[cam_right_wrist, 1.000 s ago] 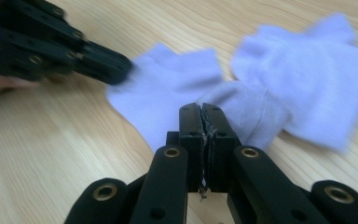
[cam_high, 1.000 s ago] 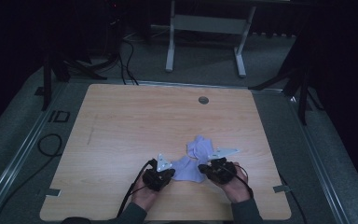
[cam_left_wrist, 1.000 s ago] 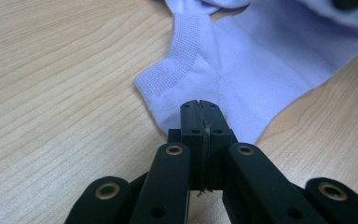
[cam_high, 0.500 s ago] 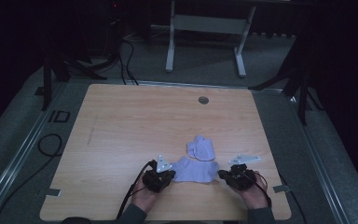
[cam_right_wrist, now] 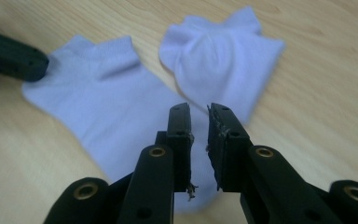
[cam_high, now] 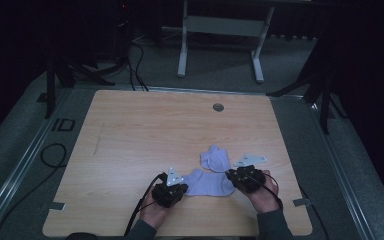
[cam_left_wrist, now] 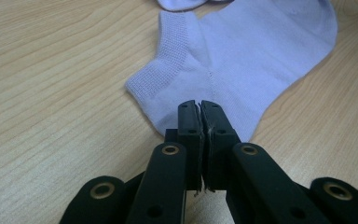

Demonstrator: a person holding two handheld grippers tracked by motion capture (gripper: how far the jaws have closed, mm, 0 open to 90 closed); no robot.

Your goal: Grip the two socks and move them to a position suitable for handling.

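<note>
A pale lilac ankle sock (cam_high: 207,183) lay flat in the lower middle of the high view, ribbed cuff toward the left gripper (cam_high: 176,187). Those jaws looked clenched at the sock's edge; whether cloth was pinched between them I could not tell. The right gripper (cam_high: 231,176), at the toe end, had just been opening its jaws, a narrow gap between them and nothing gripped. A second sock (cam_high: 216,159), crumpled, sat just above the first, touching it. Both rested on a light wooden table (cam_high: 145,135) with a round grommet (cam_high: 218,107) near its far edge. Beyond, in the dim room, stood a grey metal stand (cam_high: 220,30) and floor cables (cam_high: 130,60).
</note>
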